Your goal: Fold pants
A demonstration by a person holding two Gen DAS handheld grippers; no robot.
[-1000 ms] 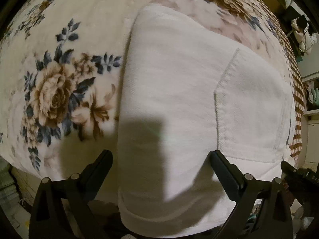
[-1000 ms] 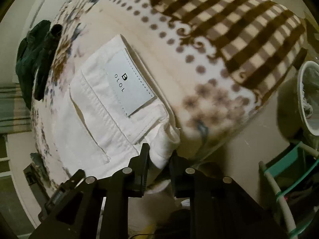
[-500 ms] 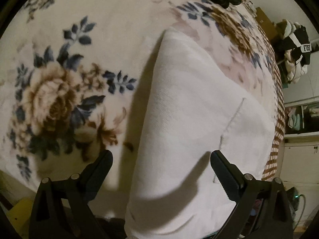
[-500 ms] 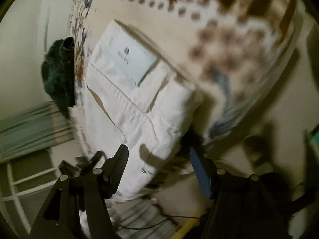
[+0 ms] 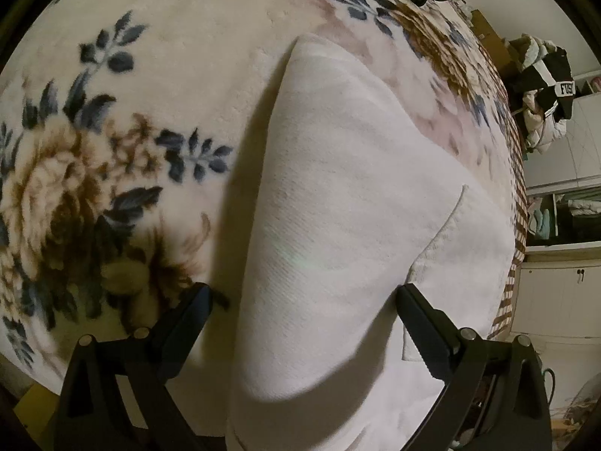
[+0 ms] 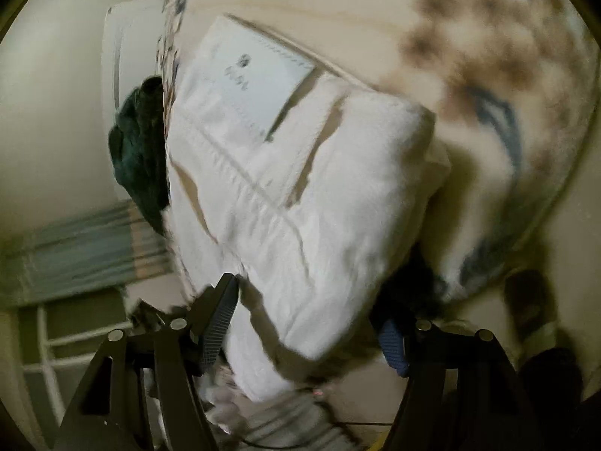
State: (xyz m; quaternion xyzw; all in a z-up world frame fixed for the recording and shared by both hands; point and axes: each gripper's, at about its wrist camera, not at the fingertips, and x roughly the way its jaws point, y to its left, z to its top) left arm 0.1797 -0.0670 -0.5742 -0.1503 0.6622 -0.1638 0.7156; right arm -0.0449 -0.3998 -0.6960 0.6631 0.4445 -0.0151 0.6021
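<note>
White pants (image 5: pixel 349 203), folded into a thick rectangular bundle, lying on a bed under a floral blanket (image 5: pixel 112 150), near its edge. Left tongs (image 5: pixel 300 312) spread wide, straddling the near end of the bundle, gripping nothing. Right tongs (image 6: pixel 311 323) also spread wide around the waistband corner, empty; waistband patch (image 6: pixel 259 86) and back pocket seam facing up. Right view blurred, so contact between cloth and tongs hard to judge, probably none.

Judged by looks: heavy denim-like cotton, several layers deep, soft but with body; not fragile, not slippery, matte weave offering good friction. Likely to sag and unfold if lifted by a single layer. Best hold: the doubled fold edge or the stiff stitched waistband, pinching all layers together, one grip at each end to keep the stack square. Dark green garment (image 6: pixel 139 150) beyond the bundle, apart from it.
</note>
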